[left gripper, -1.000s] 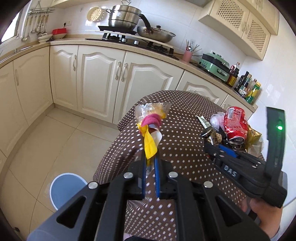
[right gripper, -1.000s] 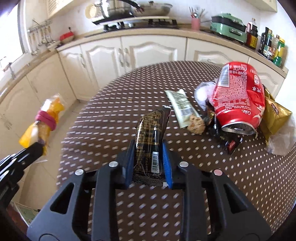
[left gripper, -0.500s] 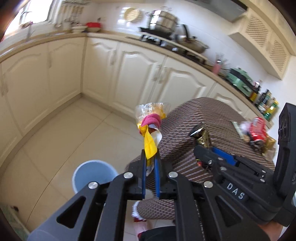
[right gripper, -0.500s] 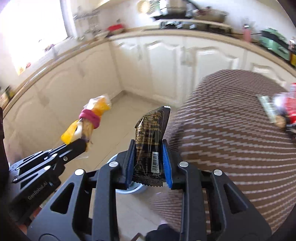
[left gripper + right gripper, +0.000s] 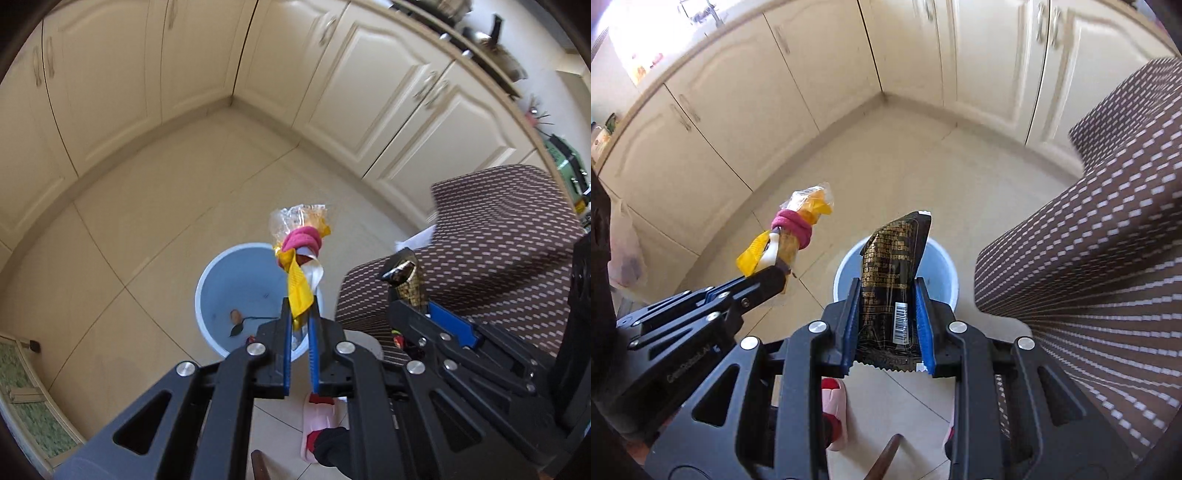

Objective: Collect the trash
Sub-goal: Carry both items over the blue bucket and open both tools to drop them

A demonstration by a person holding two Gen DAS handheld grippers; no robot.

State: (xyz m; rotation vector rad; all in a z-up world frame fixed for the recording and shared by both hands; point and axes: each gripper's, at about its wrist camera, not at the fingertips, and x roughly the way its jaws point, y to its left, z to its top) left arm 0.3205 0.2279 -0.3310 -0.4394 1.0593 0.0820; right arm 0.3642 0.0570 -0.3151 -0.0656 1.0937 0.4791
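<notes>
Above the tiled kitchen floor, both of my grippers hang over a pale blue bin. My left gripper has its blue-padded jaws clenched on the tail of a yellow wrapper bundle, a crinkled clear-and-yellow packet cinched with a pink band. The bundle sticks up past the fingertips and sits over the far rim of the bin in the left wrist view. My right gripper grasps a black wrapper with gold print and a white barcode label. That wrapper stands upright between the jaws, its serrated bottom edge poking out behind them and its top in front of the bin. From the right wrist view, the left gripper reaches in beside mine, just left of the bin, with the bundle tilted up. Inside the bin lie a small brownish scrap and a dark leaf-like piece. A desk draped in a brown dotted cloth stands just right of the bin. Cream cabinets line the walls behind.
</notes>
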